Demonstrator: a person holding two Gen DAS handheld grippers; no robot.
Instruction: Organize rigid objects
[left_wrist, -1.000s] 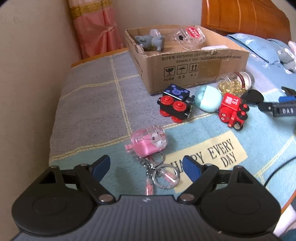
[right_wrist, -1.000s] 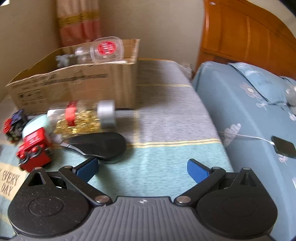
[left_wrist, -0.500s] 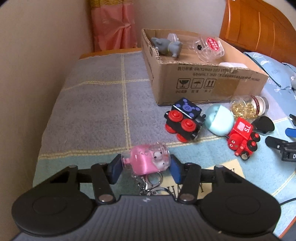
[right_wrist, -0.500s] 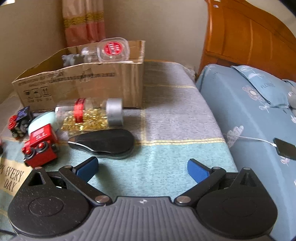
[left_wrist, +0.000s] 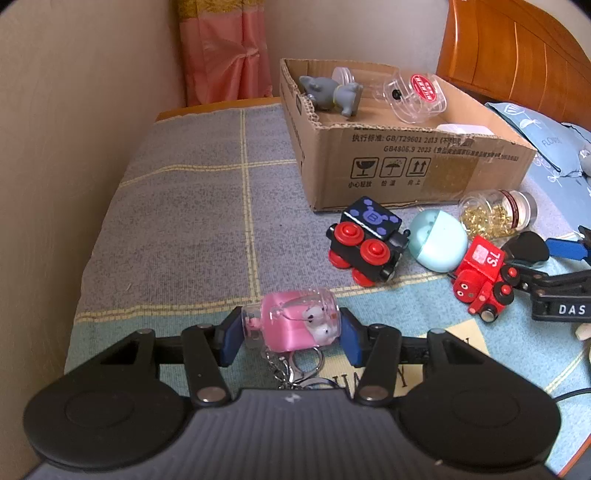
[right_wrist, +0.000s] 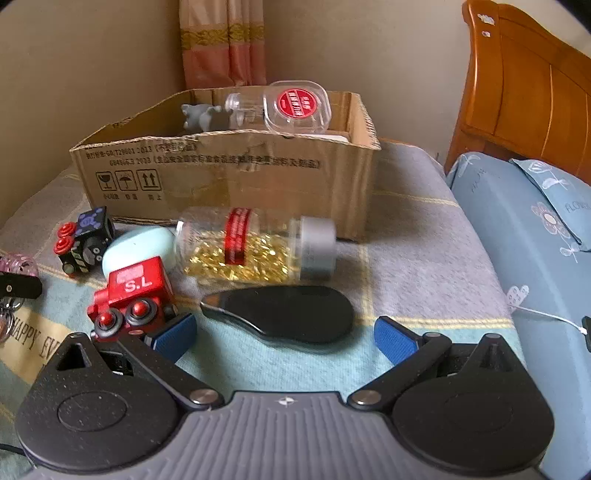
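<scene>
My left gripper (left_wrist: 290, 334) is shut on a pink keychain toy (left_wrist: 299, 319) and holds it just above the blanket, its chain and rings hanging below. A cardboard box (left_wrist: 406, 162) at the back holds a grey figure (left_wrist: 328, 92) and a clear container (left_wrist: 417, 98). My right gripper (right_wrist: 286, 338) is open and empty, with a black oval case (right_wrist: 284, 312) just in front of its fingers. A red toy train (right_wrist: 131, 295) lies beside its left finger. A bottle of gold capsules (right_wrist: 255, 245) lies behind the case.
A black toy train (left_wrist: 364, 240) and a light blue ball (left_wrist: 437, 240) lie in front of the box. A wall runs along the left. A wooden headboard (right_wrist: 528, 99) and blue pillows (right_wrist: 535, 236) are on the right. A white cable (right_wrist: 543, 314) crosses the blue bedding.
My left gripper closed on the pink keychain toy and lifted it slightly. My right gripper moved left and nearer to the black case and stayed open.
</scene>
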